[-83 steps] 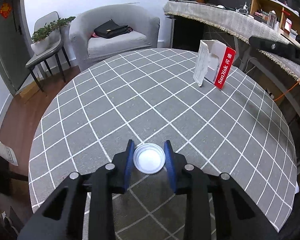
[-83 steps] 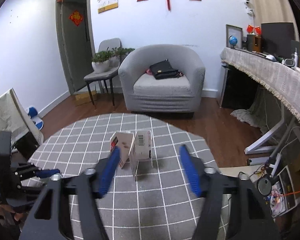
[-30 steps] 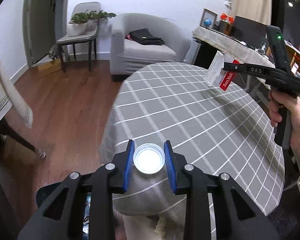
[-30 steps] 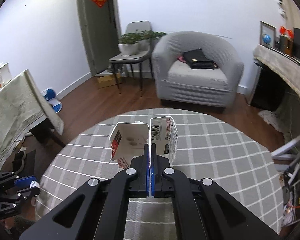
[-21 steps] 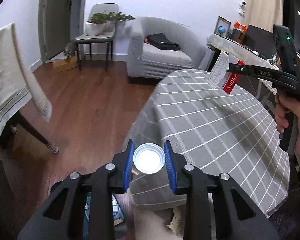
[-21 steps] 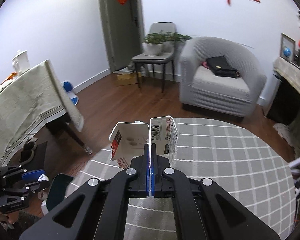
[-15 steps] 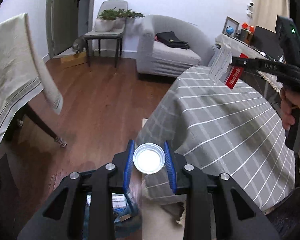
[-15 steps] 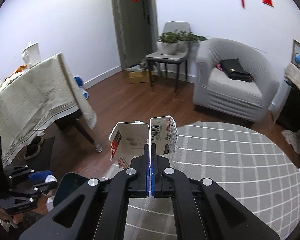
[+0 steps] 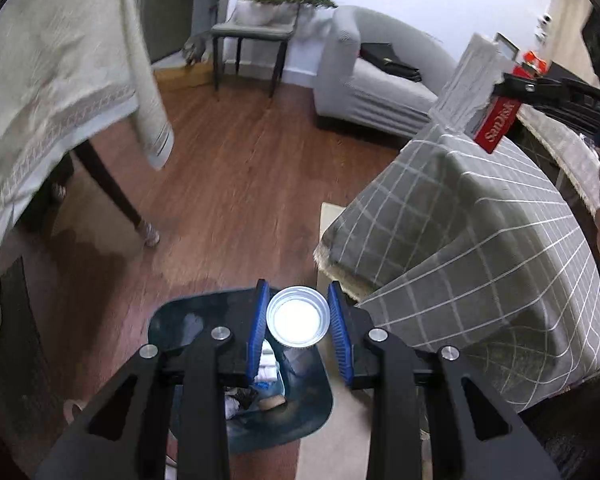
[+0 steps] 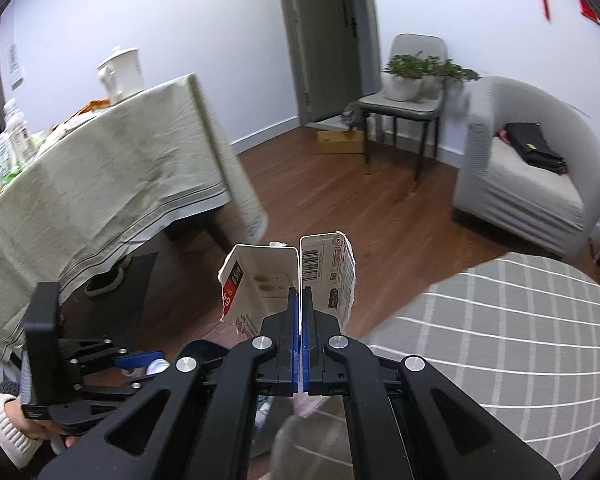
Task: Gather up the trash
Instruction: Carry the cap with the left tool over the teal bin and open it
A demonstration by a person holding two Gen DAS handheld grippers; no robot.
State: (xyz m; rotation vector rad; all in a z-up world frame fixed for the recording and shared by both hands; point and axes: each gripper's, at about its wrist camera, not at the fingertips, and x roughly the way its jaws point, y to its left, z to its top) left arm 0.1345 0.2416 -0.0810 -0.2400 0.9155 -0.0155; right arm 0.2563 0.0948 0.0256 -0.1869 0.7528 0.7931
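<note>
L tool [image 9: 298, 322] now over bin [image 9: 180, 320], gripping cap [image 9: 297, 317].

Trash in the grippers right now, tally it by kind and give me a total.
White round lid, in the left gripper: 1
Torn cardboard box, in the right gripper: 1
Total: 2
</note>
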